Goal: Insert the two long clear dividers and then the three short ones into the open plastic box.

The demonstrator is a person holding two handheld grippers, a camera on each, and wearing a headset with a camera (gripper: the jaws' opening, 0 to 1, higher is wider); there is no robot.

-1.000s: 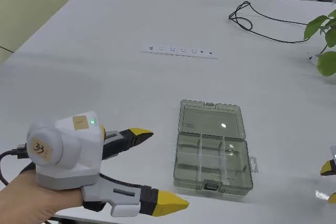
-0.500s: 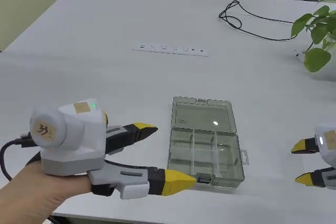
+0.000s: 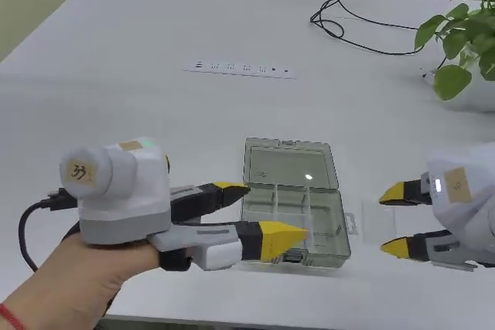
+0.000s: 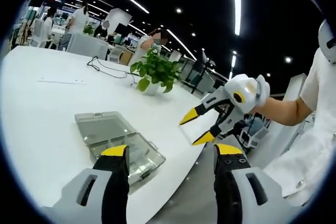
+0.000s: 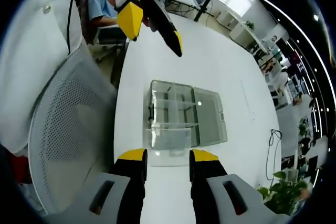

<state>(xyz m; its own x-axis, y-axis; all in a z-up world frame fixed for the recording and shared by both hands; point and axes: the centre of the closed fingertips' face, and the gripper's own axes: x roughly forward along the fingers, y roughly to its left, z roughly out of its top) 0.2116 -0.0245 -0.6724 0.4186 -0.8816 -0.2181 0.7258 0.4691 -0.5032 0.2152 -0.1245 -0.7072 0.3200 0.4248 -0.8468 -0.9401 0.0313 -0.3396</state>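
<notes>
Now the right gripper (image 3: 384,222) has come close to the box (image 3: 286,164), pinching a clear divider (image 5: 169,146) that looks ready to drop in. The left gripper (image 3: 272,210) has its fingers spread, holding nothing.

White-and-grey housings, black jaws tipped yellow on left gripper (image 3: 267,210) and right gripper (image 3: 387,222) — a "33" sticker (image 3: 80,171) and black cable (image 3: 37,205) at 9 o'clock, red wristband (image 3: 6,316) at 7 o'clock

box (image 3: 290,199): smoky clear plastic, glossy (bright glints on it) | divider (image 5: 169,145): clear smooth plastic | table (image 3: 155,98): white, smooth, faint sheen | left hand-held gripper (image 3: 268,210): matt plastic shell
</notes>
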